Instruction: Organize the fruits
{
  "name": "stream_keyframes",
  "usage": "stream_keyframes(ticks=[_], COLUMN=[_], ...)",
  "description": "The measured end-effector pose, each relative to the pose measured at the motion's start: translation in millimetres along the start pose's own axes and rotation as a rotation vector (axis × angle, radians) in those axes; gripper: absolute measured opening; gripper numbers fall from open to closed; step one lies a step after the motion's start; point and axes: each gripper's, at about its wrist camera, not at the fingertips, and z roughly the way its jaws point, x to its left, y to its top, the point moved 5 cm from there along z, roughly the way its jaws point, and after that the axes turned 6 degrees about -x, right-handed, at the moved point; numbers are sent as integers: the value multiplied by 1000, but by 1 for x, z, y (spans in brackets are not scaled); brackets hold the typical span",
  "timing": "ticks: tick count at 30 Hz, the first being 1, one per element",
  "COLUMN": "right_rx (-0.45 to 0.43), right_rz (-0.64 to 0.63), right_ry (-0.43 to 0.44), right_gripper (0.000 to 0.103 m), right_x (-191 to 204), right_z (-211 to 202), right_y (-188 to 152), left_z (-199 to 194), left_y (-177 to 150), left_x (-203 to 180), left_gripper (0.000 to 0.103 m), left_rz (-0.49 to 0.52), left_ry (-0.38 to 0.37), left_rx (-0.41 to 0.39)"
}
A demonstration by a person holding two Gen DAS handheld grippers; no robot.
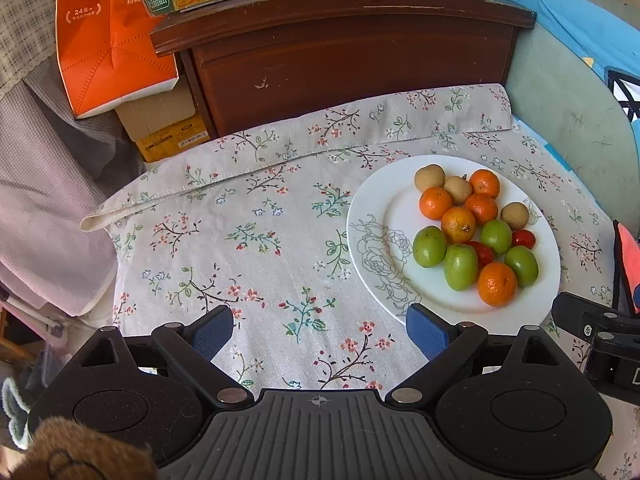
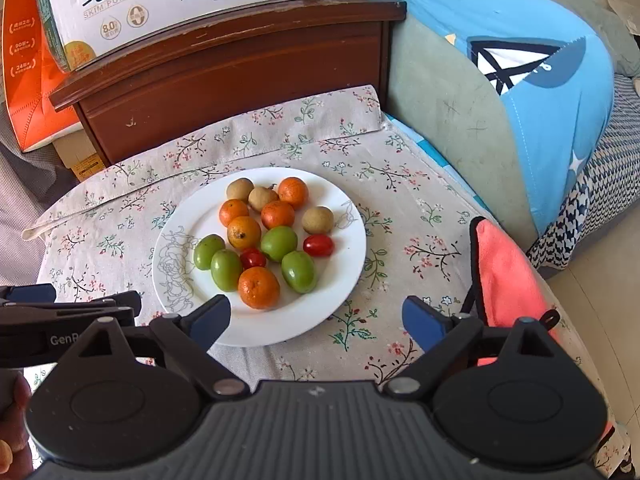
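Note:
A white plate (image 1: 372, 216) (image 2: 344, 208) sits on a floral tablecloth and holds mixed fruit: several small oranges (image 1: 497, 283) (image 2: 259, 287), several green jujubes (image 1: 429, 246) (image 2: 298, 271), brown longans (image 1: 429, 177) (image 2: 317, 219) and two cherry tomatoes (image 1: 523, 238) (image 2: 318, 245). My left gripper (image 1: 320, 332) is open and empty, hovering over the cloth to the left of the plate's near edge. My right gripper (image 2: 316, 322) is open and empty, just in front of the plate's near edge.
A dark wooden cabinet (image 1: 352, 68) (image 2: 240, 76) stands behind the table with a milk carton box (image 2: 168, 4) on top. An orange bag (image 1: 104, 40) stands at the far left. A pink cloth (image 2: 508, 276) lies at the right. A blue cushion (image 2: 520, 80) is beyond it.

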Motion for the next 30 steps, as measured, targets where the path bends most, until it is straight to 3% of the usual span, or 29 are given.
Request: stream_keyframes(ticks=[30], right_rx=[75], right_rz=[-5], right_ry=[-87], right_gripper=[95], right_x=[1], right_z=[24], right_y=[-6], left_z=[5], left_y=[-5], left_x=[-9], left_gripper=[95], left_rz=[39], left_ry=[27], left_rx=[23])
